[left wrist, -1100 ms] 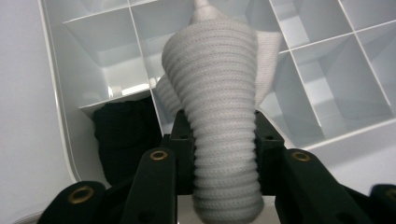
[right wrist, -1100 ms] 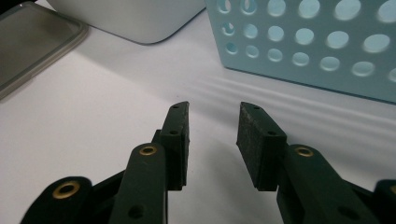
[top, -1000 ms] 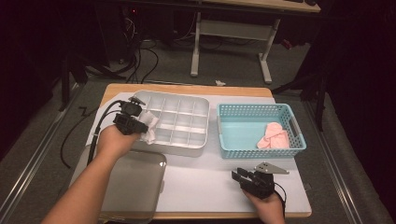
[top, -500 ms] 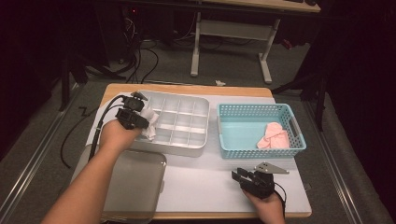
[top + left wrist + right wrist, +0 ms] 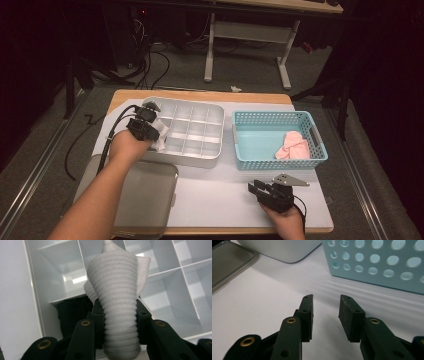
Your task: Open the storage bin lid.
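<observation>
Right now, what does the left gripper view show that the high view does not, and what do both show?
The left gripper view shows the ribbed knit of the rolled white sock pressed between the left hand-held gripper pads, and a dark item in a compartment behind. The high view shows the blue basket holding pink cloth, the grey lid and the right hand-held gripper. Both show the sock over the divided white tray.

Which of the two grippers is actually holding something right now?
The left gripper, over the divided white tray, is shut on a rolled white sock. The right gripper rests near the blue basket with open jaws and nothing between them.
</observation>
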A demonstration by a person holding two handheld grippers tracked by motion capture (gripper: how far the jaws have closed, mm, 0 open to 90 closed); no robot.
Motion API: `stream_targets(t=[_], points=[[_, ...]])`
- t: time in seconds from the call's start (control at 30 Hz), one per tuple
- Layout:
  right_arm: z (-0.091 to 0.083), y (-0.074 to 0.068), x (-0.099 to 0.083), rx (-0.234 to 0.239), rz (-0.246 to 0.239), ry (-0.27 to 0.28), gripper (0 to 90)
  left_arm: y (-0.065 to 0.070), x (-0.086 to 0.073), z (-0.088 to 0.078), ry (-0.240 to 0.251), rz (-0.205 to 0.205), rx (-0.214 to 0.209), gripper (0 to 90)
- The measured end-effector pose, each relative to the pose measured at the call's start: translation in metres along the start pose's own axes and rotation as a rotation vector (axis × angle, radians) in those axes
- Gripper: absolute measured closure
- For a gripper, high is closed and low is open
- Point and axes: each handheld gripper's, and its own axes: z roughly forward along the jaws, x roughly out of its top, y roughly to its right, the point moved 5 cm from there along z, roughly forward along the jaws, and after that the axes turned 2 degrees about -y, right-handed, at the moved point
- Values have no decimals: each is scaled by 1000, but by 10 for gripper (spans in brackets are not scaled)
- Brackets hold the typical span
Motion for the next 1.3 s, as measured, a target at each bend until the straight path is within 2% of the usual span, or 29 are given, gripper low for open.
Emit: stream_targets(t=[0.23,0.5,0.83,0.97,1.3], points=[[0,0,0,0,1,-1,641,4,-4,9,-66,40,14,708],[0,0,0,-1,0,-1,640,8,-6,26,-118,46,-1,720],[1,0,0,-2,-1,-5,640,5,-12,40,-137,16,-38,720],[1,0,0,-3,-1,-5,641,5,-13,43,-133,20,-27,718],[0,0,0,-2,1,-2,638,2,-13,37,-122,20,-20,651]])
